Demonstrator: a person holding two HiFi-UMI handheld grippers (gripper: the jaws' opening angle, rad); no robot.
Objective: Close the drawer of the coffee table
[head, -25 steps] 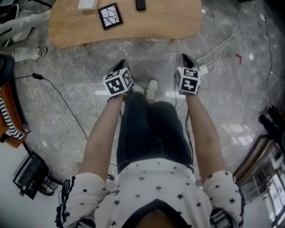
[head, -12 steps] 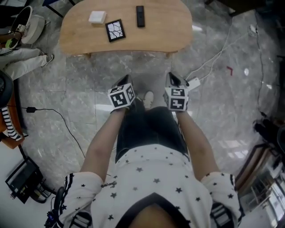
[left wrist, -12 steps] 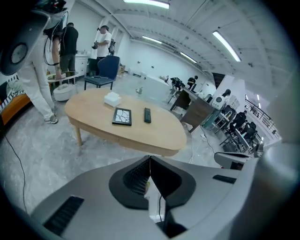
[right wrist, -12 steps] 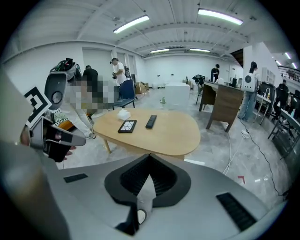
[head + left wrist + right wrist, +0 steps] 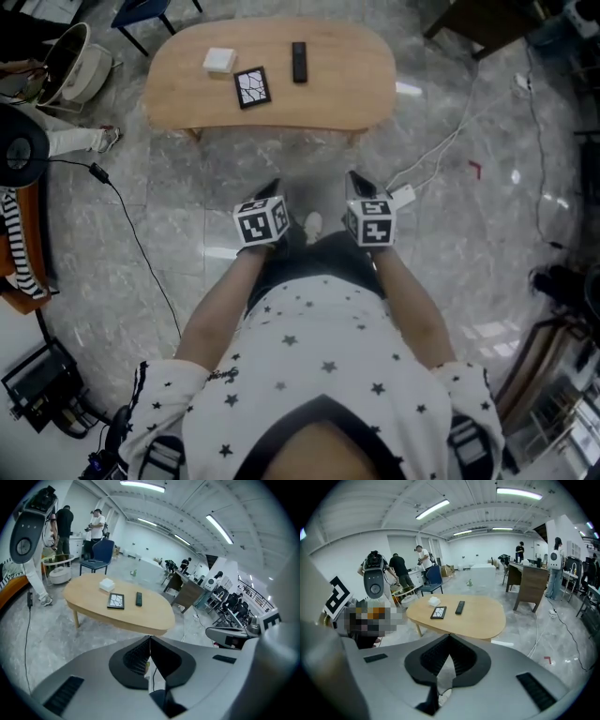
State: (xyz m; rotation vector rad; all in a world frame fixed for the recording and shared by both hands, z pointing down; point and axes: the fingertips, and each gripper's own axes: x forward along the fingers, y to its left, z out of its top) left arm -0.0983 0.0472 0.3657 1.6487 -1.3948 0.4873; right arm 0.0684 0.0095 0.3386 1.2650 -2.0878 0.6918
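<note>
1. We see the left gripper (image 5: 273,190) & right gripper (image 5: 356,183) w/ jaws closed, both empty.
2. Bench (image 5: 347,84) lies straight ahead, well apart; long axis runs L-R; neither hand is nearer.
3. No drawer sticks out; we judge it's prob. shut.

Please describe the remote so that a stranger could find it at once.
Find the oval wooden coffee table on the grey floor. Of three things on it, the remote lies rightmost in the head view. It alone is slim and all black, unlike the white block and the square tile.
</note>
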